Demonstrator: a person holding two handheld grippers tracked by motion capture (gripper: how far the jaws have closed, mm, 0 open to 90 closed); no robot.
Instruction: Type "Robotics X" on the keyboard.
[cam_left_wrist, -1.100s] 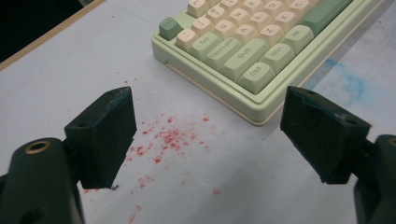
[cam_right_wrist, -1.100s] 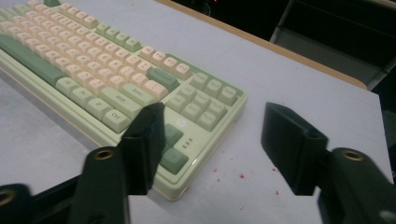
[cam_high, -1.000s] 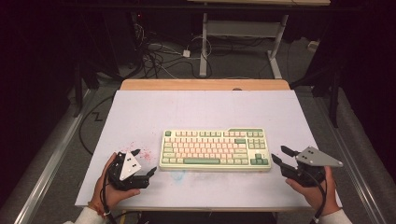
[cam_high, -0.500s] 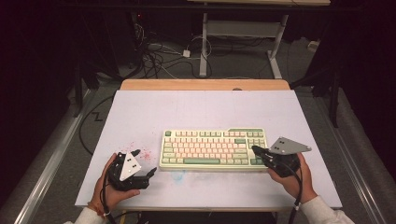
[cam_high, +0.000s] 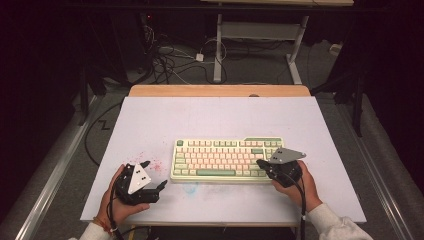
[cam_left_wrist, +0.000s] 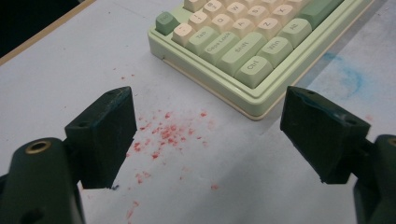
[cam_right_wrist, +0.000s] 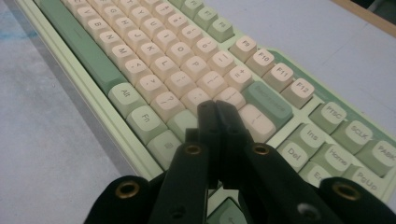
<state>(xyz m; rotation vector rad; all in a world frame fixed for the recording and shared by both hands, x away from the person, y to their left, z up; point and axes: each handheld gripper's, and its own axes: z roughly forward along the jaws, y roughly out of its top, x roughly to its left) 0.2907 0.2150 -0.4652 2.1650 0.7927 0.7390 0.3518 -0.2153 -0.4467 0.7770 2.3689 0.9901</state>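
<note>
Now | right tongs (cam_right_wrist: 217, 114) closed, tip over keyboard (cam_high: 227, 159) right end (likely pressing a key) | left tongs (cam_left_wrist: 208, 135) open, idle on table (cam_high: 210, 117) | next: aim precisely.

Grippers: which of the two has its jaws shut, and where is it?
The right gripper: its jaws are pressed together over the keyboard's right end. The left gripper rests open on the table, beside the keyboard's left end.

Each black tool, left (cam_high: 154, 176) and right (cam_high: 262, 165), is topped by a grey three-cornered plate; brass-ringed screw holes are seen, a black cable trails, and white sleeves are worn.
</note>
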